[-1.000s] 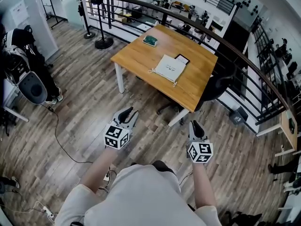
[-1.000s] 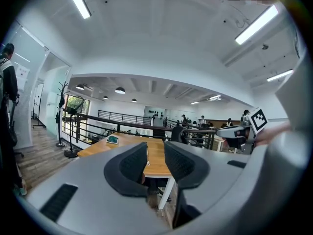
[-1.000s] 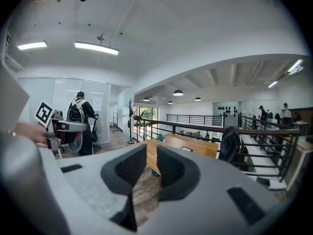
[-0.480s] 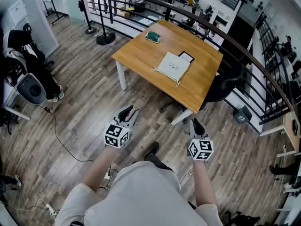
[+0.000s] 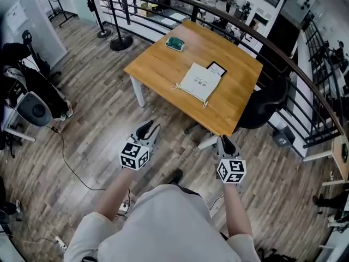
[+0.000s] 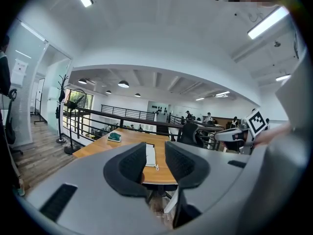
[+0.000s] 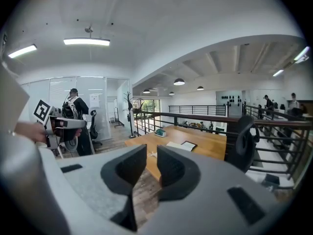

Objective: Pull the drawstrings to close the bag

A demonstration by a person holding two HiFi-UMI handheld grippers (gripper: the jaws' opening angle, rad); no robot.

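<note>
Subject item: one flat white fabric drawstring bag (image 5: 199,82) lies on the light wooden table with white legs (image 5: 158,64), right of the table's centre and towards its near right edge. The bag lies flat. One white drawstring (image 5: 175,86) trails from its left corner, and a second cord end (image 5: 204,103) hangs off its near corner onto the tabletop. A flat black-edged rectangular item (image 5: 216,69) lies just beside the bag's far right corner. A small green object (image 5: 175,43) sits well apart, near the table's far edge. A black office chair (image 5: 262,102) stands at the table's right side. The table stands on grey-brown wood-plank flooring (image 5: 92,124).

Left gripper (image 5: 148,130): held over the floor, near side of the table and well apart from the bag. Its jaws have just been opening and now stand released, nothing between the pads.

Right gripper (image 5: 224,144): held just off the table's near corner, not touching it. Jaws stand apart with a narrower gap and grasp nothing.

Both grippers point towards the table.
</note>
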